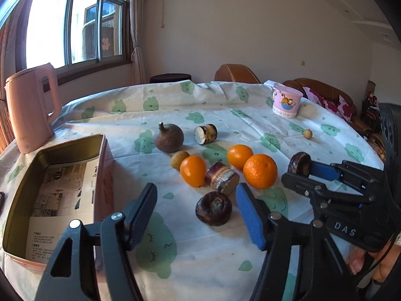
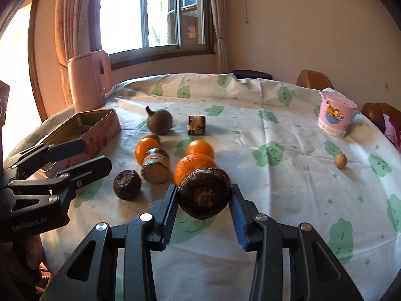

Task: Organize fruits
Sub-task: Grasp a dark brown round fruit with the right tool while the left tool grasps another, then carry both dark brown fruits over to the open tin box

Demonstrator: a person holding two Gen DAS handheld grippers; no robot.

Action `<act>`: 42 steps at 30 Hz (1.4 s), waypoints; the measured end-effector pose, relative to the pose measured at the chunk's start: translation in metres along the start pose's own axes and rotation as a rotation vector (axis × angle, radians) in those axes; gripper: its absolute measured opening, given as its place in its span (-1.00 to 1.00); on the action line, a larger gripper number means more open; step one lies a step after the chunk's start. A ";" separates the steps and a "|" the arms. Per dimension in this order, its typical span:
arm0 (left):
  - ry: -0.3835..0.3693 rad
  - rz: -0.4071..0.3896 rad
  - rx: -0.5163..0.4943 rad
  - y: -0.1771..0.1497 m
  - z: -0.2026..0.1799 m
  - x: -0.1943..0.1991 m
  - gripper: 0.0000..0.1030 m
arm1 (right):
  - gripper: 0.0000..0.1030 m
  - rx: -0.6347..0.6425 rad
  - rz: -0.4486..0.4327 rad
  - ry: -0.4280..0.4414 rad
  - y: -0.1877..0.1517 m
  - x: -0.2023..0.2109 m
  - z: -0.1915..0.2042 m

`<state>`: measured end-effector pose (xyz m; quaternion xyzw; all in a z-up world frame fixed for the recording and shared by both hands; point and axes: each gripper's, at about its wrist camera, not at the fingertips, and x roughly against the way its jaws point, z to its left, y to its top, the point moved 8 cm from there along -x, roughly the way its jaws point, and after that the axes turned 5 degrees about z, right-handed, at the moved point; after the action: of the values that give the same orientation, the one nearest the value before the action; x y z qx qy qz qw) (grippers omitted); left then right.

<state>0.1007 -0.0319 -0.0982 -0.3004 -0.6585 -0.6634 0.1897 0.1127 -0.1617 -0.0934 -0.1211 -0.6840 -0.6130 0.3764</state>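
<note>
Above the tablecloth [image 2: 288, 188] | right gripper [image 2: 203, 215] is squeezing a dark chestnut [image 2: 204, 193], lifting it near the oranges [image 2: 198, 150] | left gripper [image 1: 195, 215] is hanging wide open beside the tin [image 1: 15, 215]

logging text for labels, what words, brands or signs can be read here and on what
"DAS": right gripper body, seen from the left wrist.
"GenRobot.AI": left gripper body, seen from the right wrist.
Red paper character on the window: looks like "囍".
Printed sheet in the tin box: too small to read.
Kettle base mark: blurred.
</note>
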 end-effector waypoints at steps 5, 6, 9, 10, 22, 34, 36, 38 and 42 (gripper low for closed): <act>-0.027 0.104 -0.053 -0.004 -0.019 -0.025 -0.07 | -0.18 -0.046 0.002 -0.028 -0.001 -0.003 -0.024; -0.022 0.118 -0.055 -0.004 -0.020 -0.029 -0.17 | -0.18 -0.050 -0.001 -0.021 0.000 -0.002 -0.026; -0.007 0.154 -0.068 -0.008 -0.021 -0.036 -0.24 | -0.18 -0.033 0.002 -0.019 -0.001 -0.002 -0.024; -0.015 0.156 -0.066 -0.009 -0.021 -0.036 -0.26 | -0.18 -0.031 0.004 -0.016 -0.001 -0.002 -0.023; -0.020 0.077 -0.037 -0.003 -0.013 -0.023 -0.27 | -0.18 0.016 -0.047 0.006 -0.001 0.006 -0.012; -0.017 -0.035 0.007 0.007 -0.004 -0.006 -0.27 | -0.18 0.033 -0.109 0.019 0.002 0.015 -0.008; -0.017 -0.049 0.014 0.008 -0.003 -0.003 -0.27 | -0.18 0.037 -0.122 0.020 0.002 0.017 -0.008; -0.013 -0.066 0.016 0.008 -0.002 0.000 -0.27 | -0.18 0.039 -0.134 0.022 0.002 0.019 -0.008; -0.003 -0.095 0.015 0.009 -0.002 0.005 -0.27 | -0.18 0.041 -0.154 0.027 0.003 0.022 -0.007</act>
<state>0.1025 -0.0342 -0.0876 -0.2687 -0.6771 -0.6663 0.1592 0.1017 -0.1742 -0.0771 -0.0522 -0.6987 -0.6275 0.3395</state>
